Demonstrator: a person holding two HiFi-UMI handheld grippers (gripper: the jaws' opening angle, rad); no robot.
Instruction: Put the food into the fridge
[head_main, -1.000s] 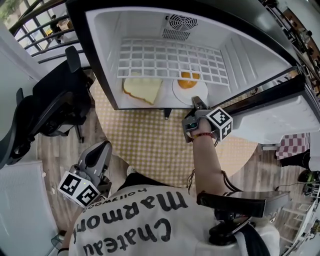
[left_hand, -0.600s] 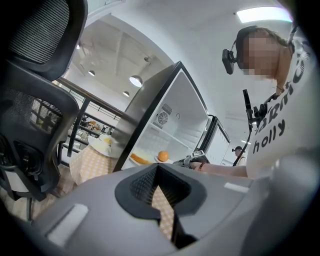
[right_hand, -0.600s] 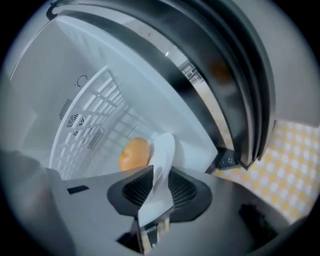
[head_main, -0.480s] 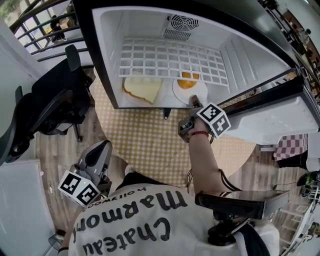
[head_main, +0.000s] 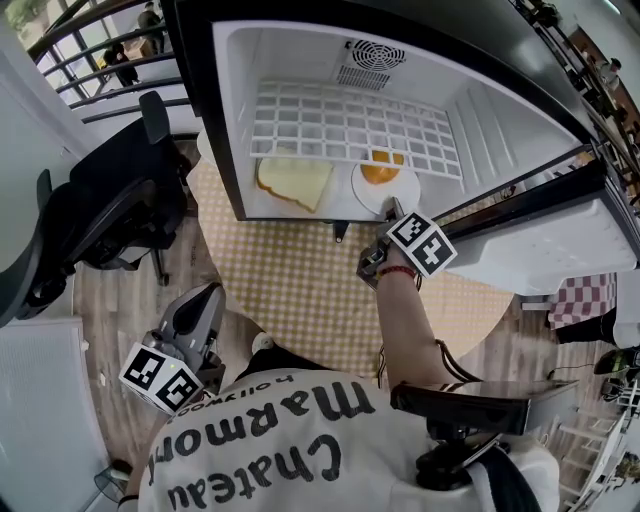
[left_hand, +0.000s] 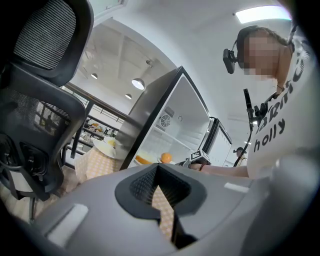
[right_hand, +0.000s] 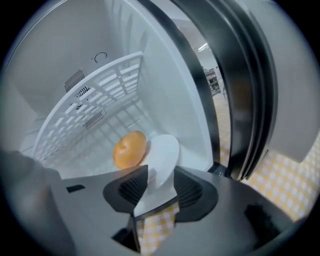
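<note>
The open fridge (head_main: 240, 60) holds a slice of bread (head_main: 293, 183) and a white plate (head_main: 392, 192) with an orange bun (head_main: 381, 170) on its floor. My right gripper (head_main: 395, 208) is at the plate's near rim. In the right gripper view the plate (right_hand: 162, 157) stands between the pads (right_hand: 131, 187) of that gripper (right_hand: 160, 184) with a gap on each side; the jaws have just been opening and it is open. The bun (right_hand: 130, 149) lies behind. My left gripper (head_main: 205, 293) hangs low at the left, away from the fridge, shut (left_hand: 157, 168) and empty.
A white wire shelf (head_main: 350, 125) spans the fridge above the food. The fridge door (head_main: 560, 235) swings open at the right. A round table with yellow checked cloth (head_main: 300, 290) is under my right arm. A black office chair (head_main: 110, 215) stands left, another chair (head_main: 480, 410) at lower right.
The right gripper has rolled, its marker cube turning upward, and its jaws have spread from the plate's rim. The plate stays on the fridge floor. The left gripper has kept still.
</note>
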